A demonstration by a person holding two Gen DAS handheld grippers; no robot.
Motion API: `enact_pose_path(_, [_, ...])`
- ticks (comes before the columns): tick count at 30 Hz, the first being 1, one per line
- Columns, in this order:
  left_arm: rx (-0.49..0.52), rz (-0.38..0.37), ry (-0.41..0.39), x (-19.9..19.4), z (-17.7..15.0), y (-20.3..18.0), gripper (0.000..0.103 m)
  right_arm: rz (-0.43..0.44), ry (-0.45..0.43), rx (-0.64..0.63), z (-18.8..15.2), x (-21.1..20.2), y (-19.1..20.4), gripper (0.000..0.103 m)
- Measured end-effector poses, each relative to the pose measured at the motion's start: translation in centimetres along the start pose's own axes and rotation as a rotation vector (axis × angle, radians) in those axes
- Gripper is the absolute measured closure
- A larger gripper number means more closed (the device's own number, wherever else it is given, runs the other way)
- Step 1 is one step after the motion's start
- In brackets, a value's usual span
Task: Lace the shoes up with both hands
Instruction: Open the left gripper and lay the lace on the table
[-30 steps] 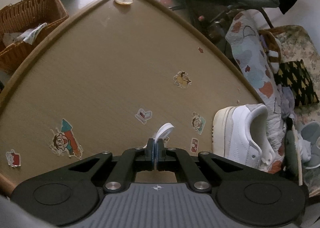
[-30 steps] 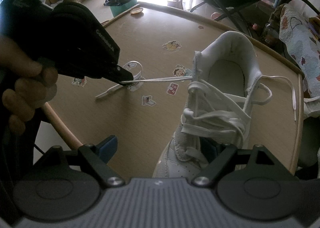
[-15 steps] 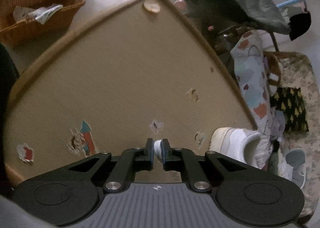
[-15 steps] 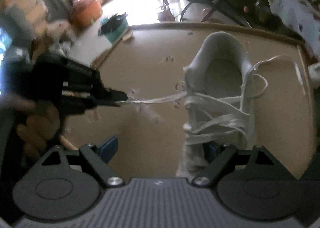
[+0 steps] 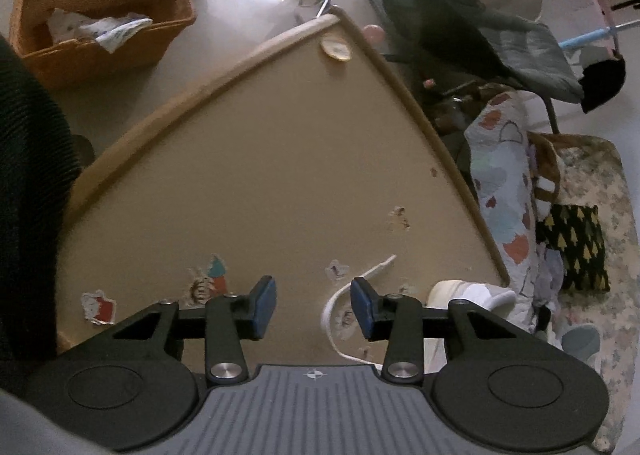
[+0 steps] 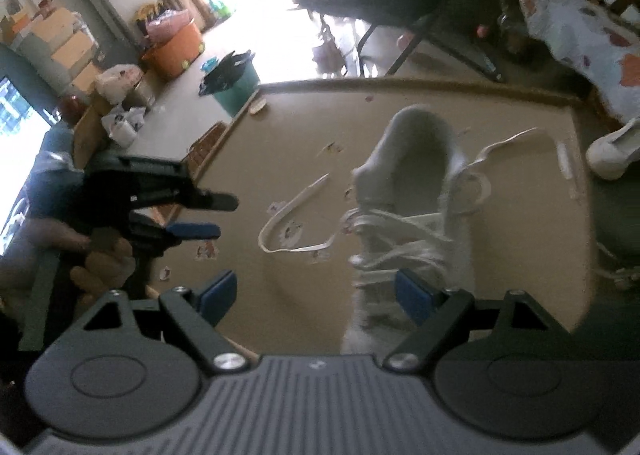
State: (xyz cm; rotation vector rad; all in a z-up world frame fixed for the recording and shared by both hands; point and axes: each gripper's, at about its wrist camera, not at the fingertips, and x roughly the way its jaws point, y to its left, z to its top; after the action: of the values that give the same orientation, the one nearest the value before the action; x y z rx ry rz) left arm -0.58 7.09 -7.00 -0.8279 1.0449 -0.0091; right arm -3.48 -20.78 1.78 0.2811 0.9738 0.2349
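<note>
A white sneaker (image 6: pixel 416 183) stands on the sticker-covered wooden table (image 5: pixel 260 175), heel away from me in the right wrist view, its laces crossed over the tongue. My left gripper (image 5: pixel 313 307) hovers left of the shoe with its jaws opening; nothing is pressed between the blue pads (image 5: pixel 264 307). The left lace end (image 5: pixel 332 315) lies slack in a curve on the table under that gap. The same lace (image 6: pixel 292 215) trails from the shoe's left eyelets. My right gripper (image 6: pixel 316 295) is open above the shoe's toe side, holding nothing. The right lace end (image 6: pixel 508 143) lies loose beside the shoe.
A wicker basket (image 5: pixel 100 15) sits on the floor beyond the table's raised rim (image 5: pixel 168 107). A green bucket (image 6: pixel 234 83) stands by the far corner. A second white shoe (image 6: pixel 612 155) lies off the right edge. A folding chair and patterned cushions crowd the right side.
The left gripper was shut on the lace and pulling it taut; its jaws have spread and the lace has dropped slack onto the table. Both grippers have drawn back and risen a little.
</note>
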Motion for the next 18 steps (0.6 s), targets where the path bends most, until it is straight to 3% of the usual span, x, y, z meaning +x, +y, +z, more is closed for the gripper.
enact_pose_path(4, [0.012,0.011,0.002,0.3,0.0,0.0,0.06,-0.043,-0.066,0.055,-0.5,-2.5,-1.6,0.018])
enact_pose_path(6, [0.024,0.011,0.01,0.5,-0.1,-0.3,0.06,-0.068,-0.097,0.087,-1.0,-3.2,-2.7,0.024])
enact_pose_path(13, [0.144,0.003,0.025,0.8,-1.0,-2.9,0.06,-0.084,-0.136,0.202,-2.9,-3.5,-6.6,0.062])
enact_pose_path(18, [0.165,0.012,0.052,1.2,-1.5,-3.9,0.06,-0.071,-0.191,0.257,-2.7,-4.3,-8.9,0.064])
